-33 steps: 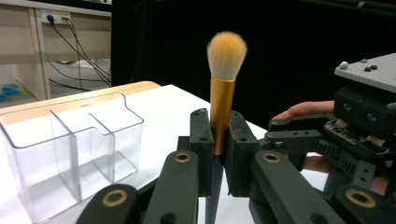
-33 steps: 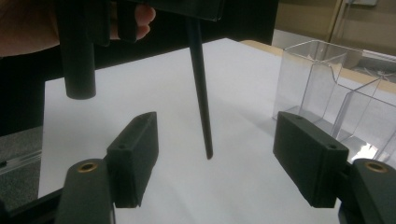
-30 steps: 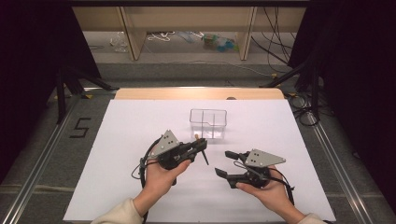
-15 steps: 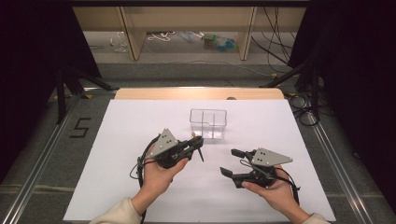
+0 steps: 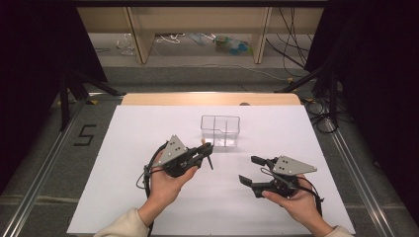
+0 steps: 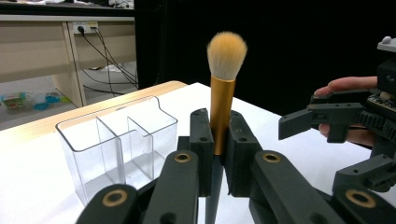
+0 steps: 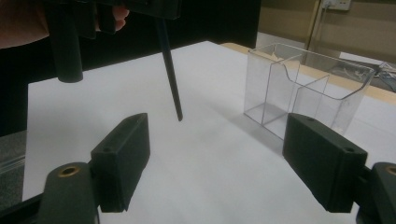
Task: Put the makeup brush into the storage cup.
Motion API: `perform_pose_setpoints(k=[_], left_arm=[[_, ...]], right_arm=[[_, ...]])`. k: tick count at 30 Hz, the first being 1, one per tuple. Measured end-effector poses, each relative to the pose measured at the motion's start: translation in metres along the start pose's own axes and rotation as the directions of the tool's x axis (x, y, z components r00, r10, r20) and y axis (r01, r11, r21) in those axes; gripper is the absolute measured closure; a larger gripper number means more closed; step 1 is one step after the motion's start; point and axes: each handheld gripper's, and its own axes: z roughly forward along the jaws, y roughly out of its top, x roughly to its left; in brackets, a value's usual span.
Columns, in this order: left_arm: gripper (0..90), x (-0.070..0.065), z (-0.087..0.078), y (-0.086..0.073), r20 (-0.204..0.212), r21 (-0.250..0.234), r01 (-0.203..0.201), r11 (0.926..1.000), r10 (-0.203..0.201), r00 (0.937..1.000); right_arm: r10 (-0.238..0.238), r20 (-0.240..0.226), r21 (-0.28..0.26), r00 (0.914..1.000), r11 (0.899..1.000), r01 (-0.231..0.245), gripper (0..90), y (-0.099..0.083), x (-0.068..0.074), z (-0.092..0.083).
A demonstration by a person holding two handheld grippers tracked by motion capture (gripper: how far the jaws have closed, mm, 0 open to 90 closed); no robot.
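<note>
The white-covered bench (image 5: pixel 148 207) is carrying a clear plastic organiser box with three compartments (image 5: pixel 220 130), standing empty near the middle, probably as the holder for what the left claw (image 6: pixel 218 135) is carrying. That claw is clenching a makeup brush with a gold ferrule and tan bristles (image 6: pixel 222 88) just before the box, gripping the ferrule so the thin dark handle hangs free. The brush's long axis is standing nearly upright, bristles upward, handle tip (image 7: pixel 179 116) pointing down above the bench. The right claw (image 7: pixel 219 154), its jaws having just been opening, is waiting released with nothing between them, near the handle.
</note>
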Motion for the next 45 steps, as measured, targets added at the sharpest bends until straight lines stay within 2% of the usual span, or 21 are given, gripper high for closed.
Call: perform_pose_setpoints(k=[3, 8, 15, 16, 19, 20, 21, 25, 27, 30, 31, 32, 33, 34, 35, 39, 41, 45], left_arm=[[83.5, 0.001, -0.001, 0.000, -0.009, 0.002, 0.000, 1.0000, 0.000, 1.0000], [83.5, 0.002, -0.001, 0.000, -0.012, 0.007, -0.001, 1.0000, 0.001, 0.9999], [83.5, 0.002, -0.001, 0.000, -0.017, 0.012, -0.003, 0.9999, 0.003, 0.9999], [83.5, 0.002, -0.001, 0.000, -0.015, 0.013, -0.003, 0.9999, 0.003, 0.9999], [83.5, 0.002, 0.000, 0.001, -0.012, 0.012, 0.001, 0.9999, -0.001, 0.9999], [83.5, 0.002, 0.000, 0.001, -0.014, 0.011, 0.001, 0.9999, -0.001, 0.9999], [83.5, 0.002, 0.000, 0.002, -0.015, 0.014, -0.001, 0.9999, 0.001, 0.9999], [83.5, 0.003, 0.000, 0.003, -0.021, 0.015, -0.001, 0.9999, 0.001, 0.9998], [83.5, 0.004, 0.000, 0.004, -0.021, 0.011, 0.000, 0.9999, 0.000, 0.9998], [83.5, 0.004, 0.002, 0.005, -0.022, 0.011, 0.002, 0.9999, -0.002, 0.9998], [83.5, 0.004, 0.003, 0.005, -0.020, 0.010, 0.002, 0.9999, -0.002, 0.9998], [83.5, 0.003, 0.003, 0.006, -0.021, 0.010, 0.002, 0.9999, -0.002, 0.9998], [83.5, 0.003, 0.004, 0.006, -0.020, 0.009, 0.003, 1.0000, -0.003, 0.9998], [83.5, 0.002, 0.006, 0.006, -0.017, 0.007, 0.004, 1.0000, -0.004, 0.9998], [83.5, 0.002, 0.006, 0.007, -0.020, 0.012, 0.000, 0.9999, 0.000, 0.9998], [83.5, 0.001, 0.011, 0.007, -0.011, 0.005, 0.007, 1.0000, -0.007, 0.9999], [83.5, 0.002, 0.012, 0.007, -0.014, 0.012, 0.002, 0.9999, -0.002, 0.9999], [83.5, 0.003, 0.015, 0.007, -0.017, 0.009, 0.008, 0.9999, -0.007, 0.9998]], right_arm=[[-0.005, -0.005, -0.018, 1.0000, 1.000, 0.005, 24.0, 0.000, -0.001, 0.000], [-0.003, 0.003, -0.002, 1.0000, 1.000, 0.003, 23.5, 0.000, -0.002, -0.005], [-0.009, 0.015, -0.013, 0.9998, 1.000, 0.009, 23.4, -0.002, -0.005, -0.011], [-0.004, 0.015, -0.032, 0.9999, 0.999, 0.005, 23.4, -0.002, -0.005, -0.010], [0.007, 0.022, -0.008, 0.9997, 1.000, -0.007, 23.3, -0.003, -0.006, -0.016], [0.001, 0.024, -0.025, 0.9997, 1.000, -0.001, 23.2, -0.003, -0.007, -0.016], [-0.007, 0.032, -0.021, 0.9995, 1.000, 0.008, 23.2, -0.003, -0.008, -0.018], [0.007, 0.029, -0.038, 0.9996, 0.999, -0.006, 22.6, -0.004, -0.009, -0.021], [0.017, 0.032, -0.023, 0.9993, 1.000, -0.016, 21.8, -0.005, -0.010, -0.025], [0.010, 0.036, -0.039, 0.9993, 0.999, -0.009, 21.4, -0.005, -0.010, -0.025], [0.006, 0.049, -0.007, 0.9988, 1.000, -0.006, 21.2, -0.004, -0.010, -0.029], [0.028, 0.034, -0.026, 0.9990, 0.999, -0.027, 21.1, -0.005, -0.009, -0.029], [0.028, 0.034, -0.026, 0.9990, 0.999, -0.027, 21.1, -0.005, -0.009, -0.029], [0.010, 0.044, -0.038, 0.9990, 0.999, -0.008, 21.0, -0.006, -0.010, -0.029], [0.028, 0.042, -0.028, 0.9987, 0.999, -0.027, 21.0, -0.006, -0.009, -0.031], [0.038, 0.027, -0.028, 0.9989, 0.999, -0.037, 20.9, -0.007, -0.008, -0.032], [0.005, 0.047, -0.040, 0.9989, 0.999, -0.003, 20.8, -0.007, -0.010, -0.033], [0.009, 0.043, -0.034, 0.9990, 0.999, -0.008, 20.8, -0.007, -0.010, -0.034]])
